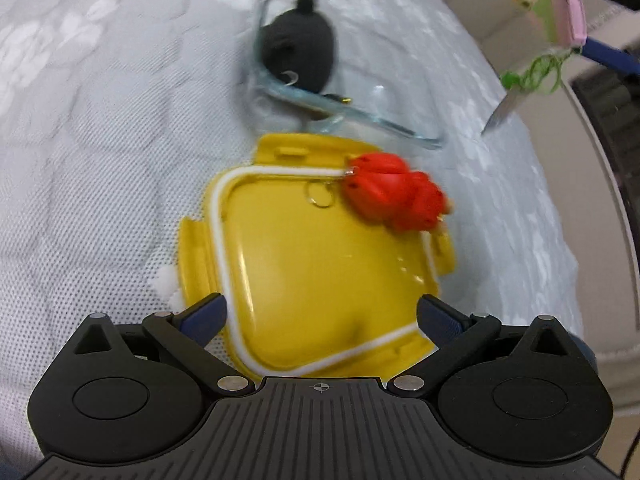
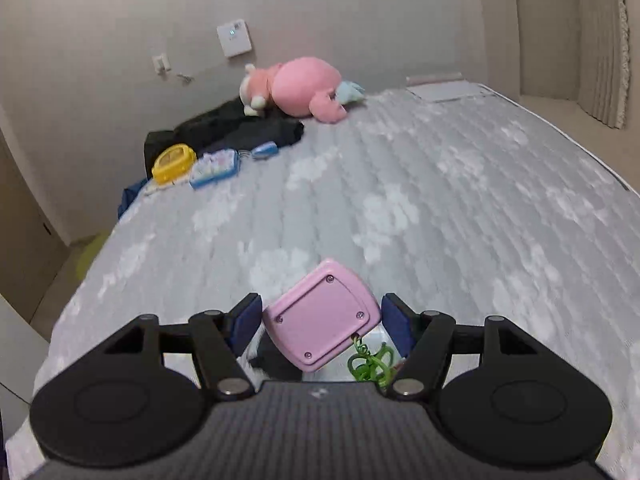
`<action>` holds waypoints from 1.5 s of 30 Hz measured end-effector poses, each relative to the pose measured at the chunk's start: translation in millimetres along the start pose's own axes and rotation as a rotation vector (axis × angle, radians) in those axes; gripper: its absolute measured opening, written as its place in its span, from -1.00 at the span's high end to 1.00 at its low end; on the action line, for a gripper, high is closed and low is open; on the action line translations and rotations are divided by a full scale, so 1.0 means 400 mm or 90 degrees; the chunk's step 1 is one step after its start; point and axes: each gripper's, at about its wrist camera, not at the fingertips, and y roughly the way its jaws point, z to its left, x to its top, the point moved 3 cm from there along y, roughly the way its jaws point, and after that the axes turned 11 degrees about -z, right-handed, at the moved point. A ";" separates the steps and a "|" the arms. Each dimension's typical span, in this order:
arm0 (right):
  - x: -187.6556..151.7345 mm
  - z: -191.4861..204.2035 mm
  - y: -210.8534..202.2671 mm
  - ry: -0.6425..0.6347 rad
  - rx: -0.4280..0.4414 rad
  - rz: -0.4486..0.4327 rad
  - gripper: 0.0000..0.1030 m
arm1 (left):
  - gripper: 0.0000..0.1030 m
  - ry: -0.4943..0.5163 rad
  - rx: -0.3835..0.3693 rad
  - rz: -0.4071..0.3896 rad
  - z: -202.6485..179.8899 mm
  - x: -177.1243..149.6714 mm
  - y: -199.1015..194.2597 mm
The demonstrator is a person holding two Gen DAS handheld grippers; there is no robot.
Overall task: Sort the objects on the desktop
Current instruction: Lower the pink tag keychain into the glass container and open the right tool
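A yellow lid [image 1: 320,264] with a white seal lies on the grey patterned bed cover, and a red toy [image 1: 392,192] with a key ring rests on its far right corner. Behind it stands a glass dish [image 1: 360,116] holding a black plush thing [image 1: 300,52]. My left gripper [image 1: 322,316] hovers open over the lid's near edge, with nothing gripped. My right gripper [image 2: 322,320] is shut on a pink square device [image 2: 322,316], held tilted in the air, a green coiled cord [image 2: 370,364] dangling under it. In the left wrist view the same device [image 1: 568,12] shows at top right.
Far across the bed lie a pink plush [image 2: 304,88], black cloth [image 2: 240,130], a yellow box [image 2: 174,162] and a light blue case [image 2: 216,168]. A flat grey item [image 2: 444,90] sits at the far right. The bed's edge drops off at left.
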 end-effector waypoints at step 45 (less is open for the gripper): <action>-0.254 -0.004 0.112 -0.222 -0.005 0.198 -0.13 | -1.00 0.001 -0.037 -0.037 0.016 0.008 -0.008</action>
